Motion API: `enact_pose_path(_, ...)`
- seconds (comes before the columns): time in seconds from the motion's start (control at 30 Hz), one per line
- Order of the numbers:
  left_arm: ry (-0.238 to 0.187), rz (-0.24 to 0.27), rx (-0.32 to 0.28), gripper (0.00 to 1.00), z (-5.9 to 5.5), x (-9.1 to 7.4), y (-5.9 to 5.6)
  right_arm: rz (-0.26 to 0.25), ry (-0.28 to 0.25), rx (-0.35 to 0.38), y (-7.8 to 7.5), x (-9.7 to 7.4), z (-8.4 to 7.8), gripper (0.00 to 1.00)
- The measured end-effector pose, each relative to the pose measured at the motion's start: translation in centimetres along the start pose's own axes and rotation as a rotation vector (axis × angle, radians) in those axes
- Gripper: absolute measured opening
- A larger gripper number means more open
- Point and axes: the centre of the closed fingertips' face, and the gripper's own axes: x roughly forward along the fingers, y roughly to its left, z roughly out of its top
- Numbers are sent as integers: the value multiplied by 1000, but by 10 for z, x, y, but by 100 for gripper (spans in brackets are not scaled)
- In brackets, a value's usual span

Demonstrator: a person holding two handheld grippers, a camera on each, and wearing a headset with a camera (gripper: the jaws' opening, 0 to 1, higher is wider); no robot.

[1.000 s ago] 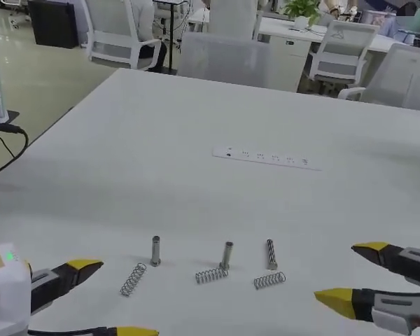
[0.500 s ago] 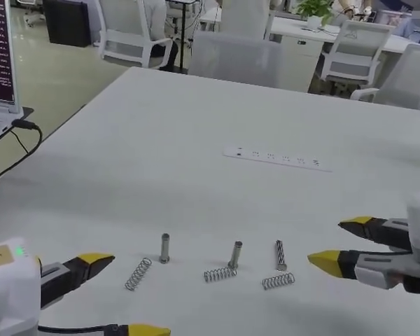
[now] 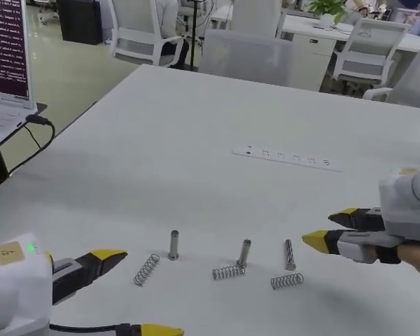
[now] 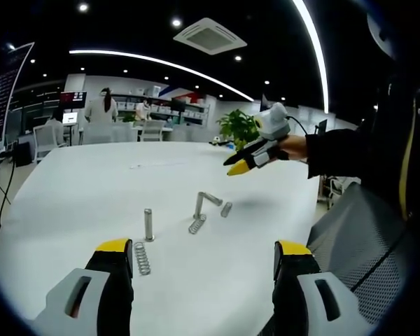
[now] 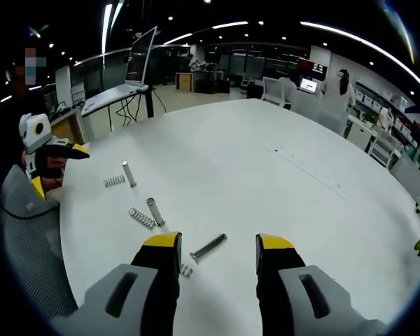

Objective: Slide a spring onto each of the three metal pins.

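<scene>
Left hand-held gripper (image 4: pixel 203 248) is hovering over the near edge of the white table (image 3: pixel 161 161), jaws spread wide, gripping nothing. Just ahead of its tips the left spring (image 3: pixel 146 269) is lying flat. The middle spring (image 3: pixel 228 271) and right spring (image 3: pixel 287 281) are lying in the same row further right; none is sitting on a pin.

Right behind the springs, three metal pins are standing upright in a line: left pin (image 3: pixel 173 245), middle pin (image 3: pixel 245 253), right pin (image 3: pixel 289 255). Middle spring is touching the base of the middle pin or lying right against it, can't tell which. Right pin is looking ribbed, detail too small to call.

Right hand-held gripper (image 3: pixel 322 229) is coming in from the right, just beside the right pin, jaws parted and empty, tips pointing left, hanging a little above the table.

Further back a power strip (image 3: pixel 287 157) is lying mid-table. Beyond the far edge office chairs (image 3: pixel 143 31) are standing, and a laptop (image 3: pixel 5 56) is sitting off to the left
</scene>
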Motion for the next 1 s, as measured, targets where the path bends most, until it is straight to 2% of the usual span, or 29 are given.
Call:
enact_pose_path(0.17, -4, 0, -1, 80, 0, 0, -1, -6, 44, 33, -7, 14, -8, 37)
enact_pose_path(0.53, -1, -10, 0, 79, 0, 1, -4, -13, 137, 80, -11, 41, -21, 29)
enact_pose_path(0.73, 1, -13, 1, 79, -1, 2, -4, -10, 179, 85, -9, 51, -24, 24)
enact_pose_path(1.0, 3, -14, 0, 79, -3, 2, -4, -4, 250, 106, -5, 63, -37, 19)
